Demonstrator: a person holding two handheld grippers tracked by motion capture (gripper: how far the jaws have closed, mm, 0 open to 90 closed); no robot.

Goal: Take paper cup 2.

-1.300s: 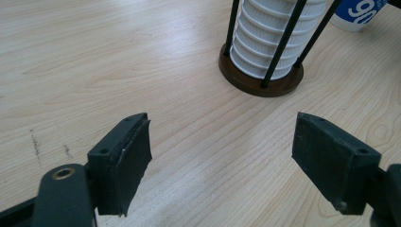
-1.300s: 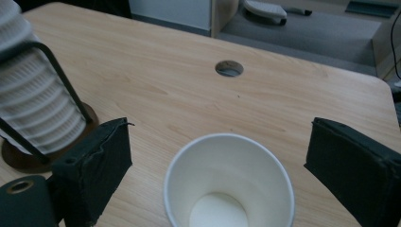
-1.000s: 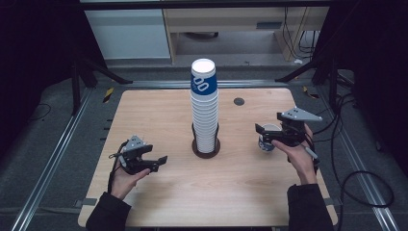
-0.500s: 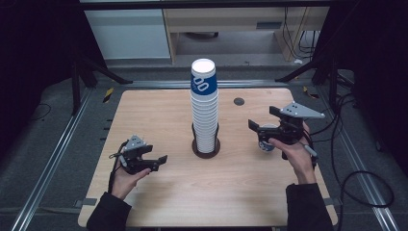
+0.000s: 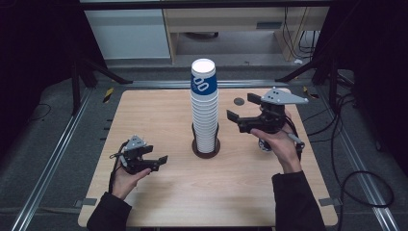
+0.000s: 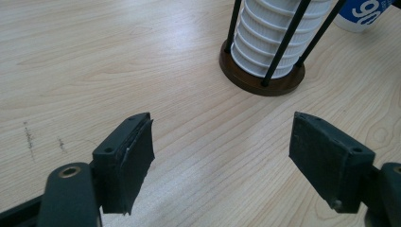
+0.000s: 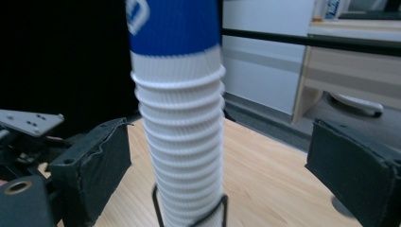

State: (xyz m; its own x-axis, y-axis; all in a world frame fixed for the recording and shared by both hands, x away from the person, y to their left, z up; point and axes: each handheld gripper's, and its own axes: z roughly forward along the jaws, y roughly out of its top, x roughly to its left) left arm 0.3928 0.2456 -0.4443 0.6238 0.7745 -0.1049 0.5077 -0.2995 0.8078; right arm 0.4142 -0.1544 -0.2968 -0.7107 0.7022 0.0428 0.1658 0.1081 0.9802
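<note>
A tall stack of white paper cups [image 5: 204, 110], the top one blue-banded, stands in a black wire holder on a round brown base [image 5: 206, 148] at the table's middle. My right gripper [image 5: 241, 108] is raised just right of the stack, open, with nothing between its jaws; in the right gripper view the stack [image 7: 182, 127] rises close ahead between them. My left gripper [image 5: 160, 161] rests low at the front left, open and empty, pointing toward the holder base [image 6: 262, 80]. A single blue-and-white cup [image 5: 263, 144] stands on the table under my right hand, partly hidden.
The wooden table [image 5: 159, 110] has a small dark round spot [image 5: 239, 101] near its back right. Metal rails [image 5: 62, 144] run along the floor on both sides. A white cabinet [image 5: 130, 33] and a wooden shelf unit [image 5: 226, 24] stand behind the table.
My right gripper has moved left and upward toward the cup stack, staying open. The left gripper has not moved.
</note>
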